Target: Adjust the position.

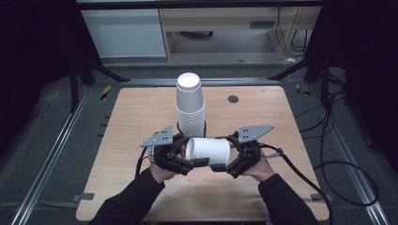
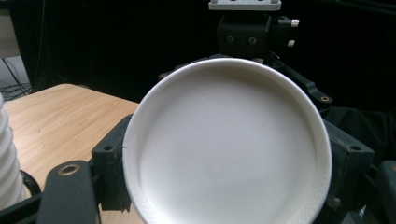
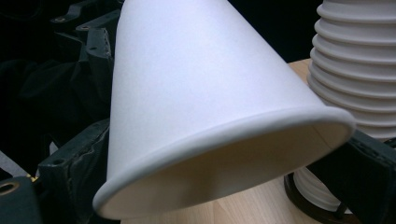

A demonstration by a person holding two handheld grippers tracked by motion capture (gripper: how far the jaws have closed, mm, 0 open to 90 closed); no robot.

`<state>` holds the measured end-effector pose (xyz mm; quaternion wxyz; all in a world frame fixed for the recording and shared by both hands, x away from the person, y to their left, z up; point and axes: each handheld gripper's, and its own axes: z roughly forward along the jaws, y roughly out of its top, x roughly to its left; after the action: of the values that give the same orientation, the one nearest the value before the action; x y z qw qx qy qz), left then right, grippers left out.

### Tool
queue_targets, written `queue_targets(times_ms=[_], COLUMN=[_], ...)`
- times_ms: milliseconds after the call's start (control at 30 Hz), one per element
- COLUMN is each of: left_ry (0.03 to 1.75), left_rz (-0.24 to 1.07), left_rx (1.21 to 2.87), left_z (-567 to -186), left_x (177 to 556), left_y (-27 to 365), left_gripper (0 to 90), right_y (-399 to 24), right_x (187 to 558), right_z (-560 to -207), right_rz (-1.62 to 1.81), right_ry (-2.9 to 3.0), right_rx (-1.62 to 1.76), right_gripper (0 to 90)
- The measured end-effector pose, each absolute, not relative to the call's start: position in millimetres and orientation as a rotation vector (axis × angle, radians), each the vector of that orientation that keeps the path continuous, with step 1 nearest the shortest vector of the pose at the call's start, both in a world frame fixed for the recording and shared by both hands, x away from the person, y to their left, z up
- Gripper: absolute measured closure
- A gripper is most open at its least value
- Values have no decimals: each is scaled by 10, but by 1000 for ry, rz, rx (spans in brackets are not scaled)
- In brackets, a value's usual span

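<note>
A single white cup (image 1: 208,150) was held sideways, pinched at its rim by the right gripper (image 1: 220,167). The left gripper's (image 1: 201,162) jaws seemingly flanked its base; their grip could not be told. Too hard a squeeze could have crushed it, or it could have been knocked against the cup stack (image 1: 190,106) just behind.

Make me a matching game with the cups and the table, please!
Things:
1. single cup
2. stack of cups
3. table
4. right gripper

States:
A. standing upside down on the table
B. light wood
C. lying sideways, held up between both grippers
D. black, gripping the cup's wide rim end

Pairs: 1-C, 2-A, 3-B, 4-D
</note>
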<state>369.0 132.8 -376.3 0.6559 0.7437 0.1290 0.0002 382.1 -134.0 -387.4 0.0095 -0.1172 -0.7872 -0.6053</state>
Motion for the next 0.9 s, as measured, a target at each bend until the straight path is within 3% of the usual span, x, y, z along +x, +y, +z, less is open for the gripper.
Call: queue_targets(times_ms=[900], left_ry=[286], left_rz=[-60], left_rx=[1695], left_z=[-3789], left_x=[3753], left_y=[1352], left_gripper=[205], right_y=[-1356], right_x=[3850], right_z=[-3897], right_rz=[-1836], right_ry=[-2433], right_rx=[-353], right_gripper=[82])
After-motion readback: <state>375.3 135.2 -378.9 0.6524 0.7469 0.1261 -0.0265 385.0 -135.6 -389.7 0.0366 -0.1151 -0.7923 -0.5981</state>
